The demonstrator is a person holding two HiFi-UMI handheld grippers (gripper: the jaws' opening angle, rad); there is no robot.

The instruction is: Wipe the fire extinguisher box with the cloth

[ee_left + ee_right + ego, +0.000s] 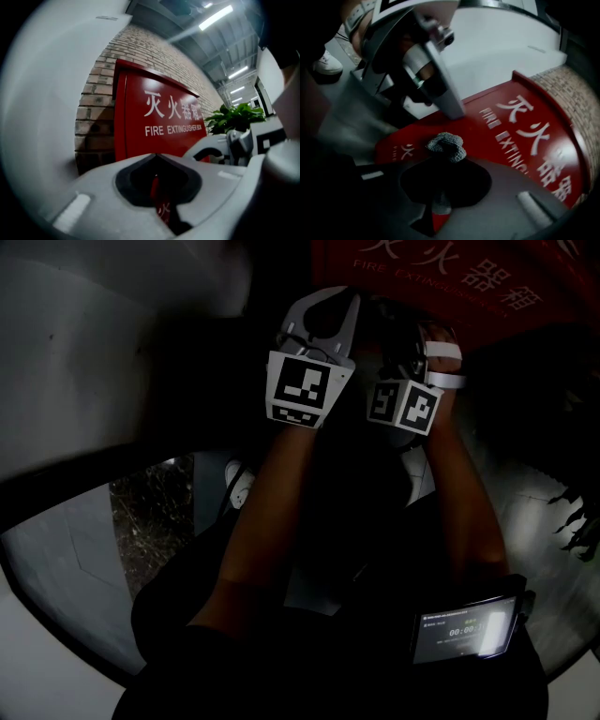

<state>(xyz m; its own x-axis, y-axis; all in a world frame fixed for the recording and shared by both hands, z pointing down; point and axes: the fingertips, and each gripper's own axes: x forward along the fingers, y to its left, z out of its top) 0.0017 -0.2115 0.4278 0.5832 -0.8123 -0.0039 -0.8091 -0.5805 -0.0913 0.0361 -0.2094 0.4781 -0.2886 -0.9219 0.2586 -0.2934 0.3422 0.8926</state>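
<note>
The red fire extinguisher box (164,117) with white lettering stands against a brick wall; its top edge shows in the head view (450,277). My right gripper (443,157) is shut on a small grey knitted cloth (446,145), which bunches out past the jaw tips just over the box's red face (525,136). My left gripper (157,157) is shut with nothing in it, and only a sliver of the red box shows through its gap. In the head view both grippers are held side by side before the box, left (323,310) and right (403,338).
A brick wall (93,108) and a white pillar (42,93) flank the box on the left. A green potted plant (236,117) stands to its right. A lit phone-like screen (466,626) sits at the person's waist, and a white shoe (239,486) is on the floor.
</note>
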